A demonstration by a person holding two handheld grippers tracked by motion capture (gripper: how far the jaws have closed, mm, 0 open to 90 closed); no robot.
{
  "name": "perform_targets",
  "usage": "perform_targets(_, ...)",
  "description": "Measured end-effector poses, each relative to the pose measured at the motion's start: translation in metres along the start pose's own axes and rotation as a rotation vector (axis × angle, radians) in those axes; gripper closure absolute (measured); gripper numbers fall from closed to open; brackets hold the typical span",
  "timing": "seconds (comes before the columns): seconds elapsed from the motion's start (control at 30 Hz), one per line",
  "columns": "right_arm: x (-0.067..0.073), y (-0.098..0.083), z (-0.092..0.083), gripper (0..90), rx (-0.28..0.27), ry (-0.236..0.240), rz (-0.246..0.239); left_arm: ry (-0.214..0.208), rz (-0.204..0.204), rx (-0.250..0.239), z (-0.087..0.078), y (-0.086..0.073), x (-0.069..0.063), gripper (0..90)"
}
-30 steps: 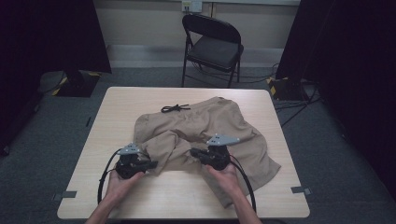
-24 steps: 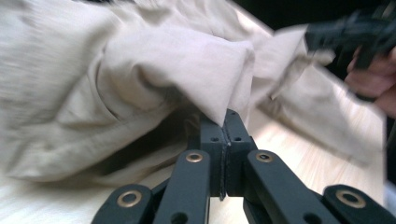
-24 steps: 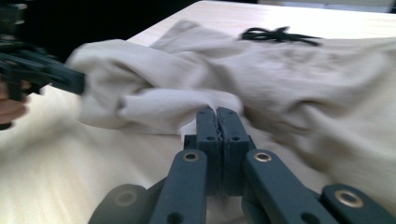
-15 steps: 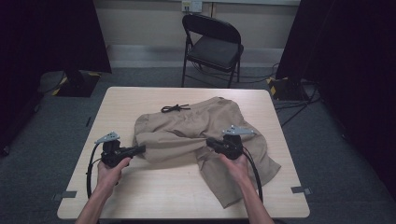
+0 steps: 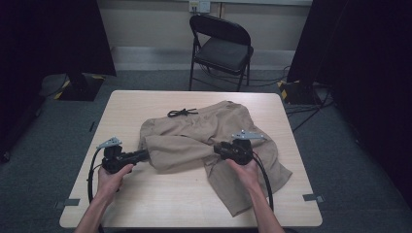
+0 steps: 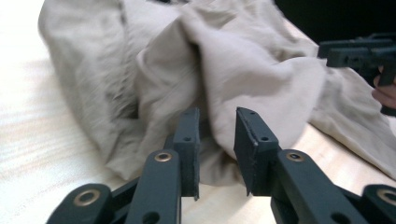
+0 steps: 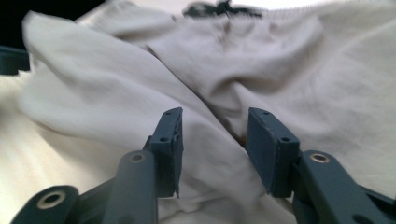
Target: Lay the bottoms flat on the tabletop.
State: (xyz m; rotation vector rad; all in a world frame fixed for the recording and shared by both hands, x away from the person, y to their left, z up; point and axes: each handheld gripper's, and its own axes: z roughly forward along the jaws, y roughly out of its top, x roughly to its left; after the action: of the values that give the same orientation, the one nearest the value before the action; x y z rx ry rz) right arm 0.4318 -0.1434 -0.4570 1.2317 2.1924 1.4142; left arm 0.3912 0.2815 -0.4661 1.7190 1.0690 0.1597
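Counting one pair of tan shorts (image 5: 204, 141), two hand-held grippers, one wooden table (image 5: 145, 204), one black folding chair (image 5: 221, 48) beyond the far edge. Shorts spread across the middle of the table, soft wrinkled cloth, black drawstring (image 5: 182, 112) at the waistband on the far side, one leg folded over toward the left, the other trailing to the near right. Left gripper (image 5: 144, 155) at the left edge of the fold, right gripper (image 5: 217, 150) at its right end. Compared with a second back: both hands then close together at the near hem, now spread wide apart, fold drawn out flat between them. Jaws of both just opened; left pair apart with cloth lying between but not pinched (image 6: 217, 140), right pair apart likewise, fabric loose beneath and between (image 7: 212, 140). Jaw pads black, flat, rectangular, edges slightly chipped. Tabletop pale wood grain, rounded corners.
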Motion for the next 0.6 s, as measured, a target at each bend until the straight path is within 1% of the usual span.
perform_targets(0.03, 0.003, 0.001, -0.004, 54.8, -0.007, -0.002, -0.006, -0.009, 0.011, -0.006, -0.003, 0.000, -0.004, 71.5)
perform_targets(0.07, 0.008, 0.003, -0.011, 55.9, -0.025, 0.006, -0.013, -0.024, 0.036, -0.020, -0.011, 0.001, -0.012, 73.3)
perform_targets(0.1, 0.008, 0.003, -0.011, 55.9, -0.025, 0.006, -0.013, -0.024, 0.036, -0.020, -0.011, 0.001, -0.012, 74.9)
perform_targets(0.13, 0.014, 0.002, -0.019, 62.3, -0.054, 0.023, -0.015, -0.055, 0.044, -0.047, -0.017, 0.000, -0.019, 76.2)
perform_targets(0.17, 0.016, 0.001, -0.021, 66.5, -0.060, 0.045, -0.015, -0.076, 0.049, -0.045, -0.017, -0.001, -0.022, 78.3)
perform_targets(0.2, 0.019, 0.000, -0.022, 69.0, -0.057, 0.066, -0.014, -0.099, 0.061, -0.021, -0.014, -0.003, -0.025, 79.8)
perform_targets(0.23, 0.019, 0.000, -0.022, 69.0, -0.057, 0.066, -0.014, -0.099, 0.061, -0.021, -0.014, -0.003, -0.025, 79.9)
perform_targets(0.27, 0.025, -0.004, -0.017, 73.8, -0.013, 0.107, -0.040, -0.108, 0.089, 0.037, -0.003, -0.009, -0.030, 79.5)
perform_targets(0.3, 0.025, -0.004, -0.017, 73.8, -0.013, 0.107, -0.040, -0.108, 0.089, 0.037, -0.003, -0.009, -0.030, 77.2)
perform_targets(0.33, 0.032, -0.009, -0.009, 74.3, 0.033, 0.128, -0.073, -0.107, 0.096, 0.083, 0.010, -0.013, -0.031, 74.3)
perform_targets(0.37, 0.032, -0.009, -0.009, 74.3, 0.033, 0.128, -0.073, -0.107, 0.096, 0.083, 0.010, -0.013, -0.031, 71.0)
perform_targets(0.4, 0.034, -0.012, -0.004, 73.5, 0.052, 0.132, -0.081, -0.095, 0.115, 0.111, 0.017, -0.013, -0.032, 71.0)
perform_targets(0.43, 0.035, -0.016, 0.001, 70.5, 0.071, 0.125, -0.087, -0.082, 0.130, 0.125, 0.022, -0.014, -0.032, 66.5)
perform_targets(0.47, 0.033, -0.021, 0.011, 66.0, 0.107, 0.110, -0.092, -0.068, 0.134, 0.150, 0.032, -0.015, -0.032, 54.7)
perform_targets(0.5, 0.031, -0.022, 0.014, 63.9, 0.118, 0.102, -0.092, -0.068, 0.134, 0.150, 0.032, -0.015, -0.032, 50.6)
perform_targets(0.53, 0.028, -0.023, 0.017, 62.0, 0.126, 0.091, -0.092, -0.051, 0.129, 0.160, 0.037, -0.016, -0.030, 45.5)
perform_targets(0.57, 0.026, -0.024, 0.020, 59.4, 0.130, 0.085, -0.087, -0.033, 0.122, 0.171, 0.042, -0.017, -0.026, 43.7)
perform_targets(0.6, 0.024, -0.024, 0.022, 56.0, 0.133, 0.068, -0.083, 0.000, 0.120, 0.192, 0.050, -0.019, -0.021, 42.1)
